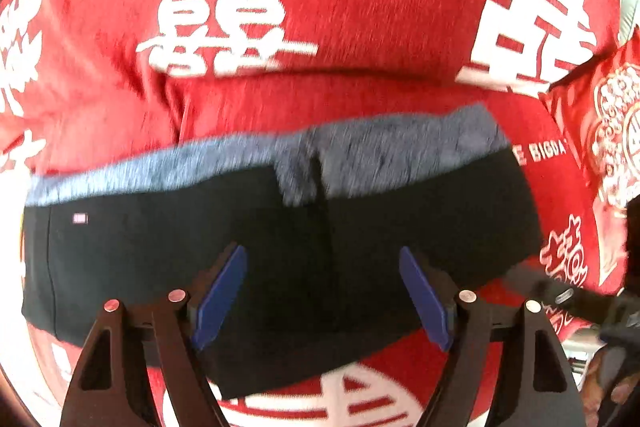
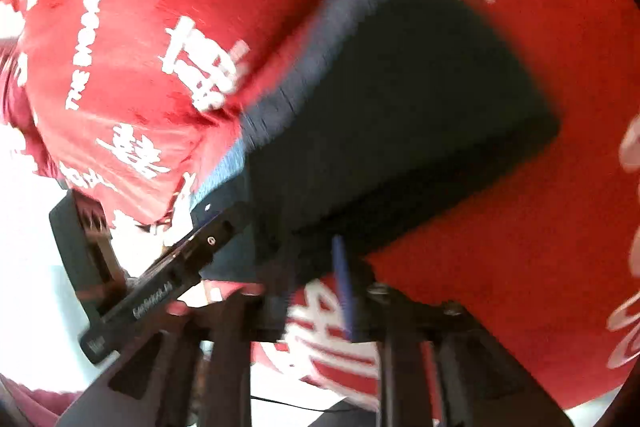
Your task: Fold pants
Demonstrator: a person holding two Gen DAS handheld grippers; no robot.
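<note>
**Dark pants lie folded on red cloth — both grippers close by**

Black fabric with a grey waistband strip along its far edge, the pants (image 1: 248, 239) lie as a compact folded block on a red cloth (image 1: 360, 7) printed with white characters. From the left wrist view the block looks roughly rectangular, a small light label near its left end, a centre seam visible at the waistband.

Left gripper (image 1: 322, 297): jaws wide apart, blue pads hovering over the near half of the pants, nothing between them. Whether the pads touch the fabric cannot be told.

Right gripper (image 2: 316, 287): heavily blurred. One blue pad shows at the near edge of the pants (image 2: 400, 107); the opposite finger is not clear, so its opening cannot be judged. The other tool's dark body crosses the lower left of this view.

Judgement: the fold appears well advanced, possibly at a final fold or a smoothing stage. To do it well, take the near edge at both corners evenly, lift only the intended layers, and carry them across so edges meet the waistband squarely — uneven grips would skew the stack.
</note>
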